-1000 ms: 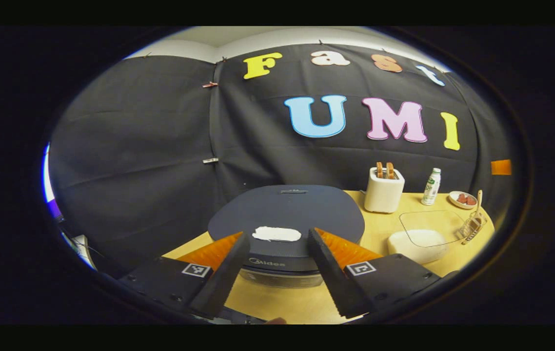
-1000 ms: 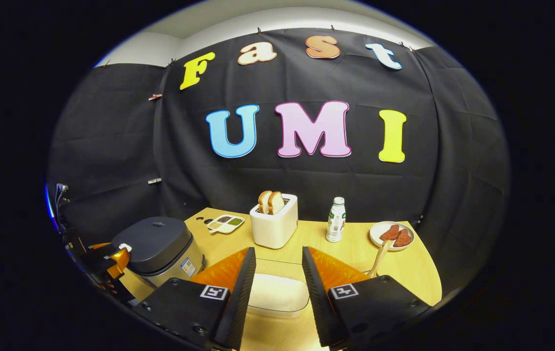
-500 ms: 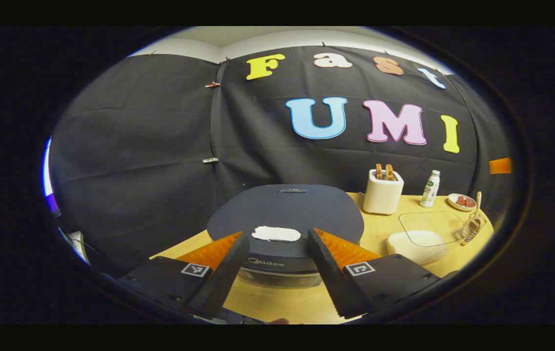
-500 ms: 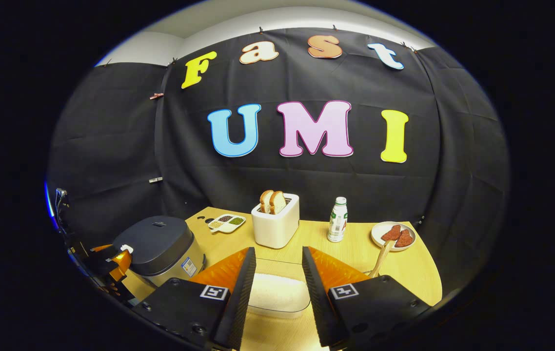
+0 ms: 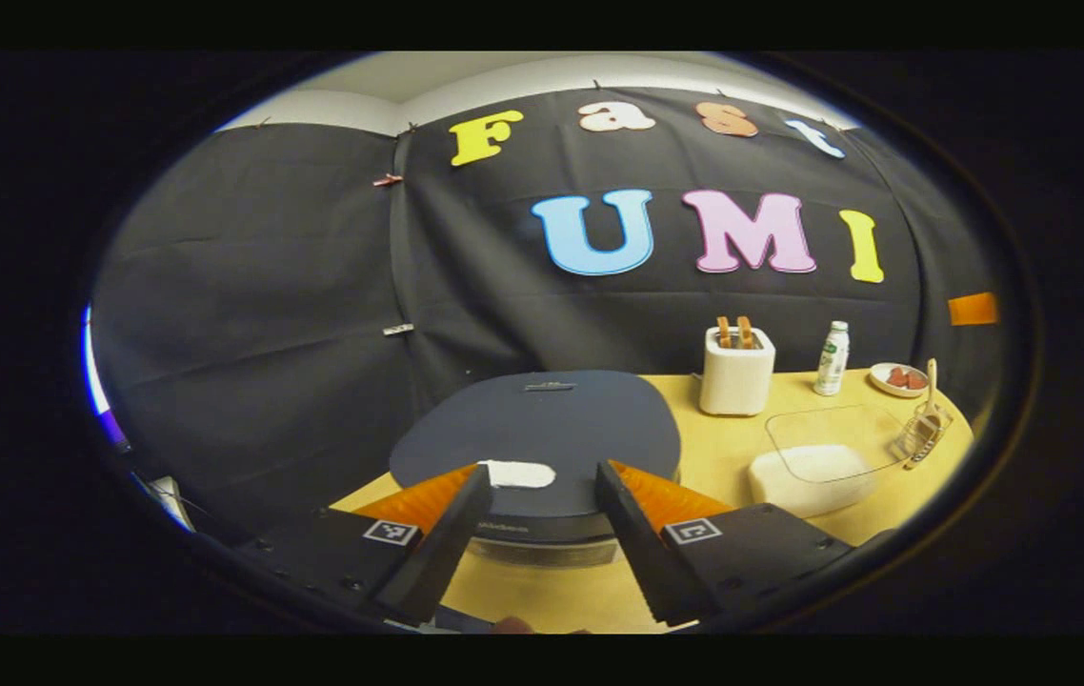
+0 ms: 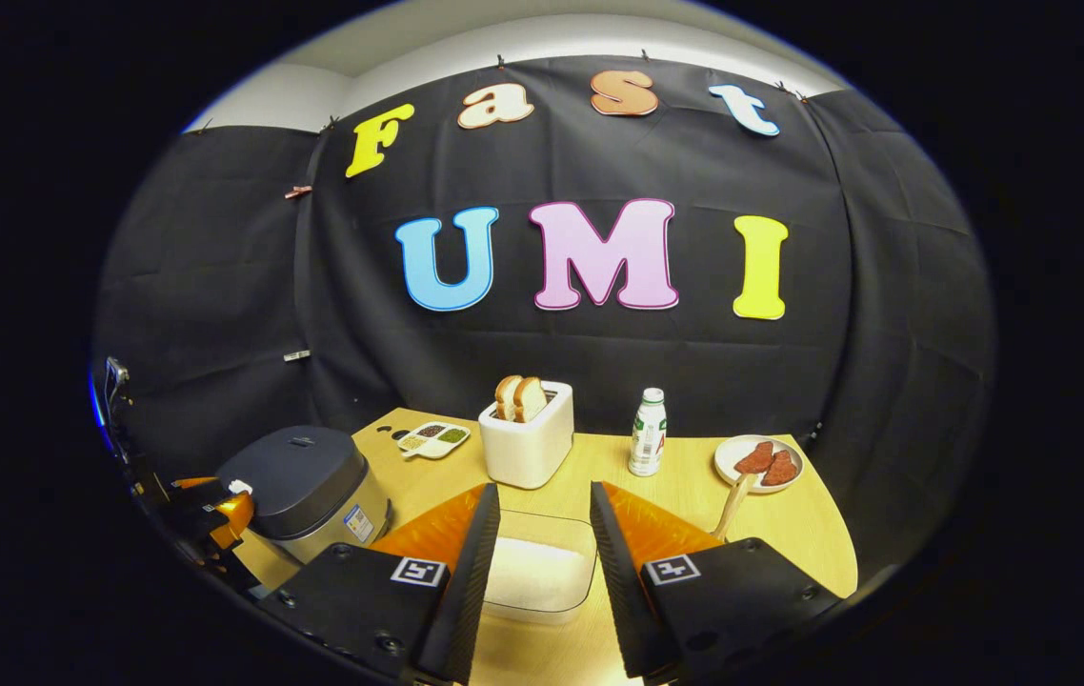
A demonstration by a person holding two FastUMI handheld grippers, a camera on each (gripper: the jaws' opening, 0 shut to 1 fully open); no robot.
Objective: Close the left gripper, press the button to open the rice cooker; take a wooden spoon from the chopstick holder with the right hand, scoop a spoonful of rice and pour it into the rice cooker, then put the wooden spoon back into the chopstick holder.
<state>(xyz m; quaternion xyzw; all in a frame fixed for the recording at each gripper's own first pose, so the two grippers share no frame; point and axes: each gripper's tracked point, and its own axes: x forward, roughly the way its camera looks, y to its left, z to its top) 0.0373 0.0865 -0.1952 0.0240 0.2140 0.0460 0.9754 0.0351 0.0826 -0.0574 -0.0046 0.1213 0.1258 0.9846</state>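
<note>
White button (image 5: 517,474) on the shut rice cooker (image 5: 534,448) now sits beside the left gripper's (image 5: 532,495) left finger after a shift, fingers still apart, so closing comes first

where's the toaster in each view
Left gripper view: toaster right of centre, past the rice cooker.
Right gripper view: toaster near centre, above the right claw.
Shared landmark: the milk bottle stands just right of it in both.
</note>
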